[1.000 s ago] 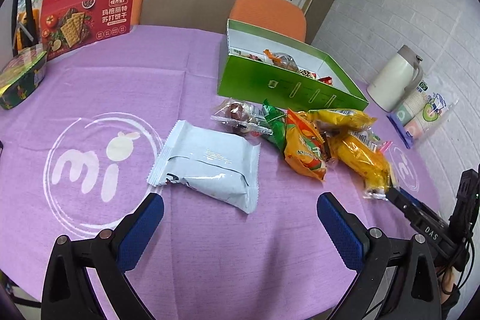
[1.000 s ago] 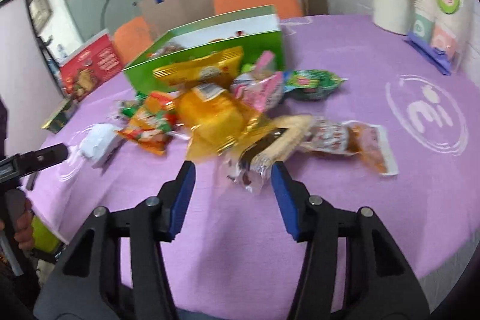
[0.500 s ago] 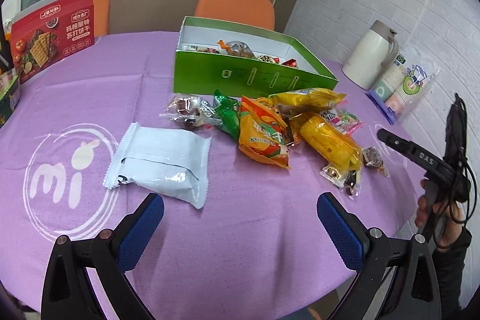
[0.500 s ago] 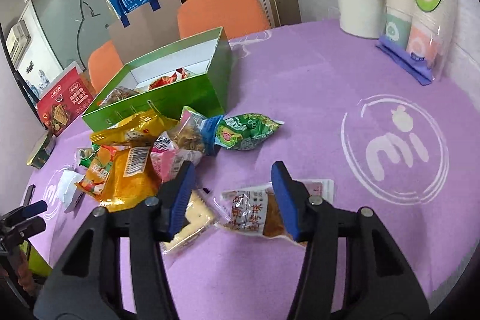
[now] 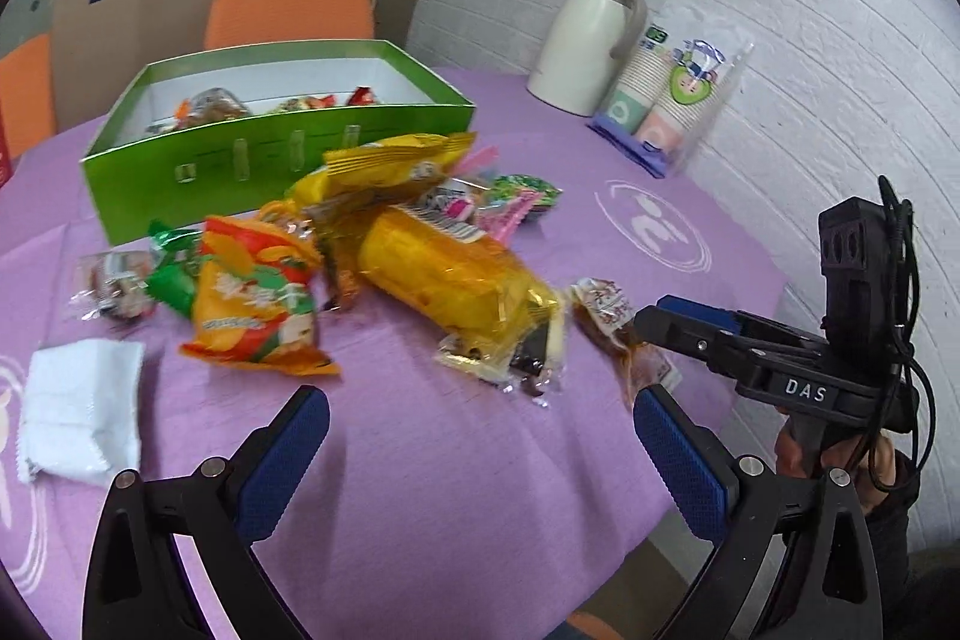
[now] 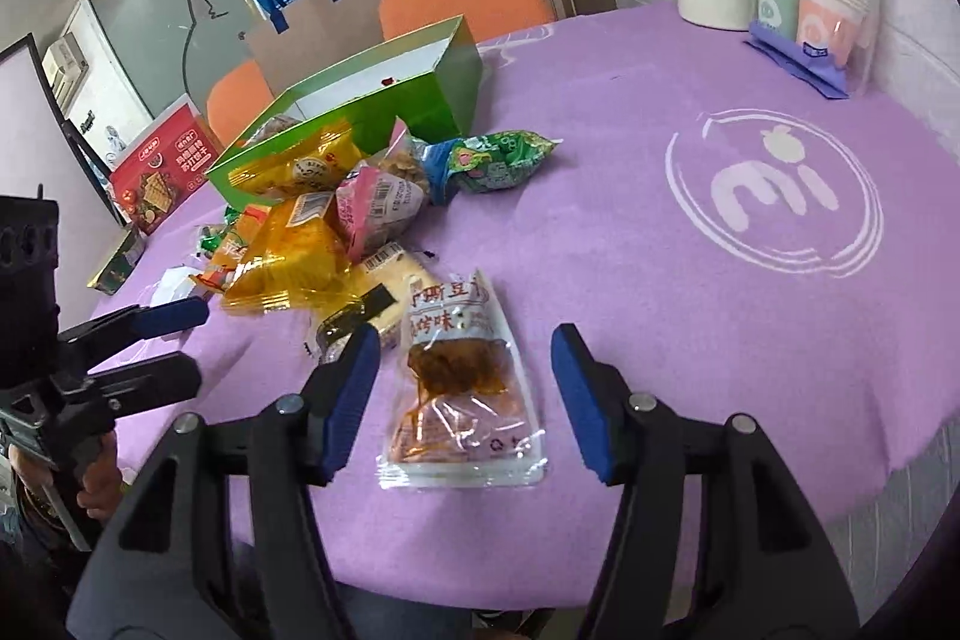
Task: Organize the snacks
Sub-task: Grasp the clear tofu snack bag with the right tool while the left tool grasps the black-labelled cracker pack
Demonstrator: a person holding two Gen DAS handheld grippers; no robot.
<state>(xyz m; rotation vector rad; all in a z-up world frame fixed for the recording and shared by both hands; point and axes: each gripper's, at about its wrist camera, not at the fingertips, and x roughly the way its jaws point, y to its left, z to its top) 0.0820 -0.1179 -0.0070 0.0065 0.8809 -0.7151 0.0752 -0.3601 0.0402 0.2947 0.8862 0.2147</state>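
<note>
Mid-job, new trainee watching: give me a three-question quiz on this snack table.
1. True or false: the green box already holds some snacks.
2. Which packet lies between the right hand-held gripper fingers: A) clear packet of brown snack, B) white packet, C) orange chip bag?
3. Fill in: the white jug stands beside the sleeves of paper ____.

Key: 1 true; 2 A; 3 cups.

One open green cardboard box (image 5: 282,148), one cream plastic jug (image 5: 591,40), two sleeves of stacked paper cups (image 5: 672,94) and two orange chairs (image 5: 288,7) at a purple-clothed bench (image 5: 450,472); two grippers.
</note>
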